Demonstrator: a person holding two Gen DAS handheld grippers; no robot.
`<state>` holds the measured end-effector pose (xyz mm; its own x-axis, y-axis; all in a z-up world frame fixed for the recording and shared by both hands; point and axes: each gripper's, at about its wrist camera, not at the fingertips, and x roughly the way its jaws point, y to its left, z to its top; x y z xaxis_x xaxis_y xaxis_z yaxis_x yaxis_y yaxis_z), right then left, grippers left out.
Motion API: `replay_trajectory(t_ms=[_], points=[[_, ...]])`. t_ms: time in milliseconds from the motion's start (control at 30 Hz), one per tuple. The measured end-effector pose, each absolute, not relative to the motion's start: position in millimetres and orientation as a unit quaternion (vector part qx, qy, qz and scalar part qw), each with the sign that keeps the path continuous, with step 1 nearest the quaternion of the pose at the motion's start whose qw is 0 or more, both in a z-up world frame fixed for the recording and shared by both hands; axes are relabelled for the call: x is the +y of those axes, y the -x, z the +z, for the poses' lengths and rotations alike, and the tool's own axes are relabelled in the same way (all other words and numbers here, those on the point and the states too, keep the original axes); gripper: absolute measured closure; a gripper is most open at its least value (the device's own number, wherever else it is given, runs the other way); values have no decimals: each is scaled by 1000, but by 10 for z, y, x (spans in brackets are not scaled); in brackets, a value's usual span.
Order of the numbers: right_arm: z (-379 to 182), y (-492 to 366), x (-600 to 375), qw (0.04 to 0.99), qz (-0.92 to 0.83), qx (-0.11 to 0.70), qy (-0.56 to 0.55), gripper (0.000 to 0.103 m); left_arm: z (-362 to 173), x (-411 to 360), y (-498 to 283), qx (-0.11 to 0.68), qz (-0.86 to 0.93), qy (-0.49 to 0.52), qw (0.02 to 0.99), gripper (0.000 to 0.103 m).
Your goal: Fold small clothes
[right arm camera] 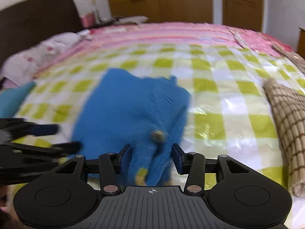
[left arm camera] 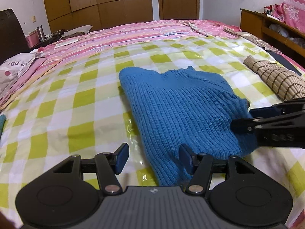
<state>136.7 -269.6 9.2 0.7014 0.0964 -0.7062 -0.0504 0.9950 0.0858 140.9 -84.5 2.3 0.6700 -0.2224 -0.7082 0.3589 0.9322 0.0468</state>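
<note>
Down at the near edge, the left claw (left arm camera: 153, 157) sits spread wide, gripping nothing, its right pad resting against the near corner of the blue ribbed knit sweater (left arm camera: 183, 112) while its left pad hangs over bare sheet. Over on the other side, the right claw (right arm camera: 152, 158) is parted too, and a bunched lump of that same blue knit (right arm camera: 133, 114) lies between its fingers, though the blurred view does not show either pad pressing the cloth, so I call it unclamped. The sweater lies mostly flat in the middle of the bed, on the green-and-white checked glossy plastic sheet (left arm camera: 63, 103), with its near edge rumpled and a small yellowish trim (right arm camera: 141, 173) showing there. My read: a fold is being set up from the near hem. To do it well, each claw wants a clean bite on a near corner, pinching every layer, then both lifting together and carrying the hem evenly toward the far edge so the ribs stay straight; that slick sheet may let the whole garment slide. Off to the right lies a tan checked rolled woven mat (left arm camera: 276, 80), well apart. Farther back runs the pink striped bedcover (left arm camera: 133, 34), then the brown wooden wardrobe (left arm camera: 95, 2).
</note>
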Motion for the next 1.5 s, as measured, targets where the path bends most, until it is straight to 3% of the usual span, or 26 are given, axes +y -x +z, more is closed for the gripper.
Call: replay_trajectory(t_ms=[400,700,1133,1500], points=[[315,-970,-2703,935,31,351,-40,56,1,-895,-1142,380,-142,-106,908,38],[470,-564,-2539,936,51,344,-56,55,140,-867,-843,362,-132,-95,918,28],[804,112,-2331,946,51,318,-32,46,463,-797,-171,303,-122,-125,937,0],[461,165,-2405,936,1,346,-60,46,352,-752,-103,323,-100,-99,936,0]])
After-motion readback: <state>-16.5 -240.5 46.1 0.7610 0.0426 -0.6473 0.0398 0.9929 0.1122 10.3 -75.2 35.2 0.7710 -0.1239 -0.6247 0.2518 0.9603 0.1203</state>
